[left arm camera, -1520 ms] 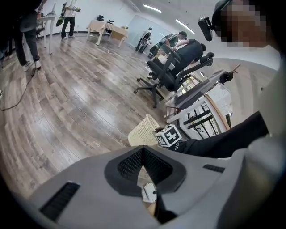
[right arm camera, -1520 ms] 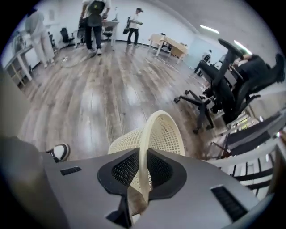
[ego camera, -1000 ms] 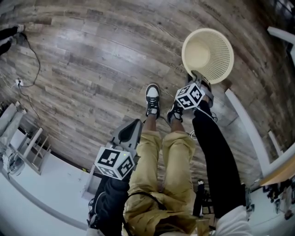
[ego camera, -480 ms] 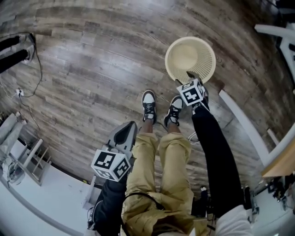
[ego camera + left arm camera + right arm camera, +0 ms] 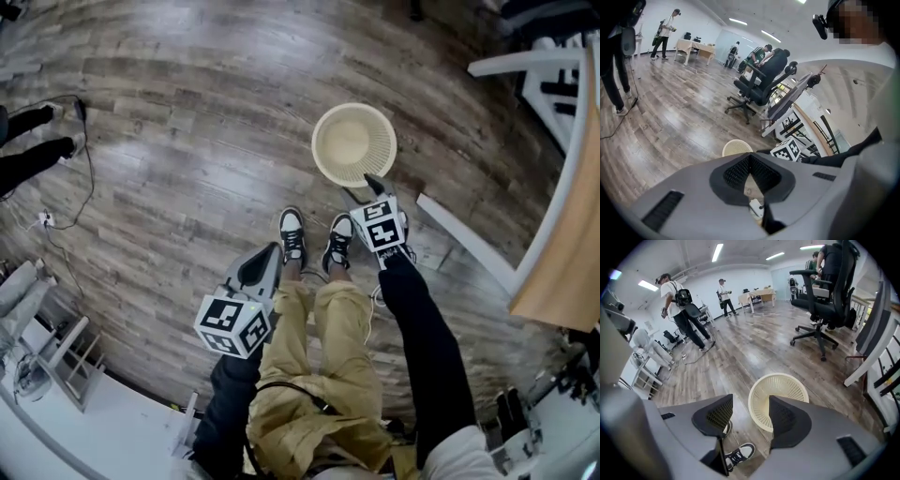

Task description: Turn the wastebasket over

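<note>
The cream lattice wastebasket [image 5: 353, 142] stands on the wood floor with its mouth up, just beyond the person's shoes [image 5: 292, 234]. My right gripper [image 5: 374, 186] hangs above its near rim, not touching it. In the right gripper view the jaws [image 5: 749, 412] stand wide open with nothing between them, and the wastebasket [image 5: 787, 386] shows on the floor below. My left gripper [image 5: 260, 267] is held lower left, beside the person's leg. Its pads meet at the tips [image 5: 750, 158] and hold nothing. The wastebasket [image 5: 737, 147] peeks over it.
A white desk frame [image 5: 464, 242] and a wooden tabletop [image 5: 562, 234] stand close on the right. Black office chairs [image 5: 820, 291] are behind the basket. A cable [image 5: 84, 178] trails on the floor at left, near another person's legs [image 5: 28, 155]. A white rack [image 5: 47, 347] is lower left.
The right gripper was at the basket's near rim; it has opened, let go and lifted away. The left gripper has risen too. The basket now looks smaller and farther below.
</note>
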The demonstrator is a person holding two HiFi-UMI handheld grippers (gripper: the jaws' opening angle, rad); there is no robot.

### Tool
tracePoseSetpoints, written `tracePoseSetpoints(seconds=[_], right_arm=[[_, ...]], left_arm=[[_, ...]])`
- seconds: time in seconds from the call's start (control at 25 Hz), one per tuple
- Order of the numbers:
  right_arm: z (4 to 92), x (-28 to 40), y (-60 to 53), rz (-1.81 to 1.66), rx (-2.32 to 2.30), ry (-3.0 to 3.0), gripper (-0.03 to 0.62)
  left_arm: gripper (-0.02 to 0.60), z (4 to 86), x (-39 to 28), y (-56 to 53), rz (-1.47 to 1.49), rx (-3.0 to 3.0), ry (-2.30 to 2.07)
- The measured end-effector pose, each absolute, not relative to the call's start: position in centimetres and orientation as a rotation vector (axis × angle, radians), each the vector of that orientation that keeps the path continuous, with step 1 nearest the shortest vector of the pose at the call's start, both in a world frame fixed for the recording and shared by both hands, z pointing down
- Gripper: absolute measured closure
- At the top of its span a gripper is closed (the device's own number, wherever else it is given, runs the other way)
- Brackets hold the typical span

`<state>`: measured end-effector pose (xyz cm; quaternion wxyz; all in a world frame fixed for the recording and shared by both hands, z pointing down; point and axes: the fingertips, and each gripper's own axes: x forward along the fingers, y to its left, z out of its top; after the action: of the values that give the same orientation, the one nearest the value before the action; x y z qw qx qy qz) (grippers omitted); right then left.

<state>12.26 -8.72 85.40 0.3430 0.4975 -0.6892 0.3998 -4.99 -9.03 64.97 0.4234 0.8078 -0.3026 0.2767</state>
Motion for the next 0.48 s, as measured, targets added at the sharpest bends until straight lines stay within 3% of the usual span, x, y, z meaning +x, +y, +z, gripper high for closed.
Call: tracePoseSetpoints(seconds=[0.08,0.2,0.48], right_arm=[[81.6,12.6,-8.9,1.019,1.354,-1.810,0.369],[75.8,13.4,-9.6,0.974,1.483,-1.832,0.467],[60.0,14.1,-8.5,0.900,1.697,-1.883,0.564]], left_arm=[[0.581,62.8,-3.7,-9.7,0.678,2.066,-0.741],[0.581,59.1,-1.4,-11.1,0.645,2.146,-0.705],[0.581,48.2,2.8,-11.2,0.595,2.286,-0.636]])
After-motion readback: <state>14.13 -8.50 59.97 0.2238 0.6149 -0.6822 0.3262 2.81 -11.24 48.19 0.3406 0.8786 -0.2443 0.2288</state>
